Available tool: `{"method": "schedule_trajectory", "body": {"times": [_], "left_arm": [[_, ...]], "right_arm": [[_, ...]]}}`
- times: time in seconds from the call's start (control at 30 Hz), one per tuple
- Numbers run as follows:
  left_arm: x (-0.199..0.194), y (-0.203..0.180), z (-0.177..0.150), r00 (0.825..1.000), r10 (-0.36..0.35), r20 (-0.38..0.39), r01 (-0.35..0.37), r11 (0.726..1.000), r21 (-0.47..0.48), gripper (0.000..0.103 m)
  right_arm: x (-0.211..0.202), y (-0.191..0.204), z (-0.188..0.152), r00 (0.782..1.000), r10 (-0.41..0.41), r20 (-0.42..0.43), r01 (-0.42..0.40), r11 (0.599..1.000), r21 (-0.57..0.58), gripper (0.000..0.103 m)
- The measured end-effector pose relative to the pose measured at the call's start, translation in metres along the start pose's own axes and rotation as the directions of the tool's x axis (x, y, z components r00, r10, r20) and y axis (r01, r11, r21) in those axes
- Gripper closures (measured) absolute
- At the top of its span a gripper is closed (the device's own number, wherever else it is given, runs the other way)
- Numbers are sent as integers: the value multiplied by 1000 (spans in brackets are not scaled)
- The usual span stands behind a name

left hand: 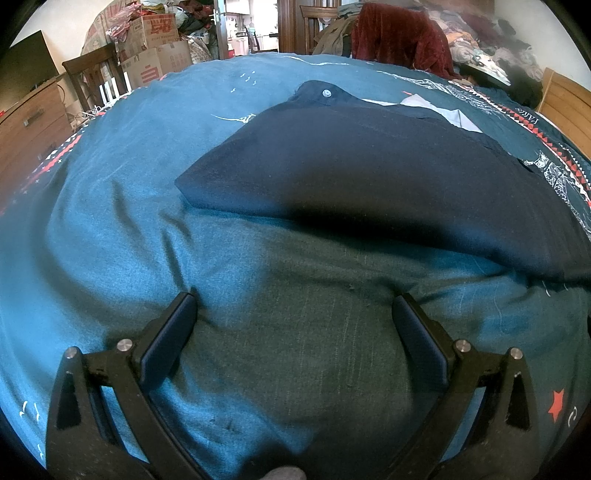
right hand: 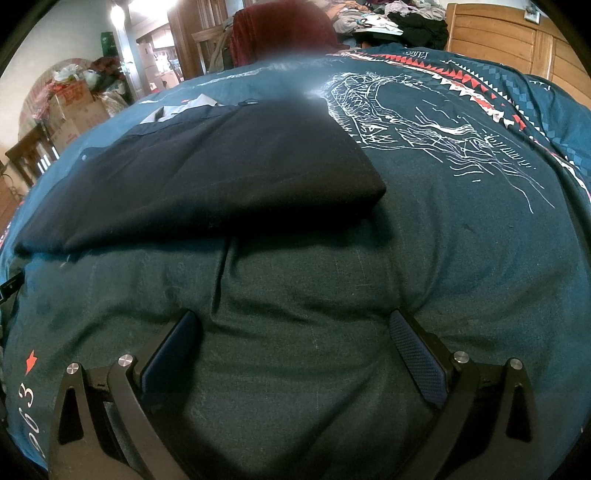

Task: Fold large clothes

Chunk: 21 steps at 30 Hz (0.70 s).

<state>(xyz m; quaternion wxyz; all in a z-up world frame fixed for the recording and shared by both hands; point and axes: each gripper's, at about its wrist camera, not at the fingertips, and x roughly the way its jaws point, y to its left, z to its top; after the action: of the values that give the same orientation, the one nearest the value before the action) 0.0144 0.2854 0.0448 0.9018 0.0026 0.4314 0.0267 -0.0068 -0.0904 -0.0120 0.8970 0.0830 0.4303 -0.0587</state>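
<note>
A dark navy garment [left hand: 369, 166] lies folded flat on the teal bedspread [left hand: 110, 221], with a button near its far end and a pale lining showing behind it. The right wrist view shows the same garment [right hand: 207, 173], its near right corner folded square. My left gripper [left hand: 295, 299] is open, low over the bedspread just short of the garment's near edge, nothing between its fingers. The right gripper [right hand: 295, 317] is open too, hovering over bare bedspread [right hand: 461, 221] in front of the garment.
A dark red garment [left hand: 399, 33] hangs over a chair beyond the bed. Cardboard boxes [left hand: 155, 48] and a wooden chair [left hand: 92, 70] stand at the far left, a wooden dresser [left hand: 29, 122] at the left. A wooden headboard [right hand: 517, 40] and a clothes pile [right hand: 399, 14] are at the far right.
</note>
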Motion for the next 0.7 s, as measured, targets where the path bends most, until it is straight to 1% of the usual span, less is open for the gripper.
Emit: {"method": "schedule_trajectory", "body": {"times": [0.7], "left_arm": [[0, 0, 0, 1000, -3, -3, 3, 1000, -5, 0]], "right_arm": [[0, 0, -1, 1000, 1, 1, -1, 1000, 2, 0]]}}
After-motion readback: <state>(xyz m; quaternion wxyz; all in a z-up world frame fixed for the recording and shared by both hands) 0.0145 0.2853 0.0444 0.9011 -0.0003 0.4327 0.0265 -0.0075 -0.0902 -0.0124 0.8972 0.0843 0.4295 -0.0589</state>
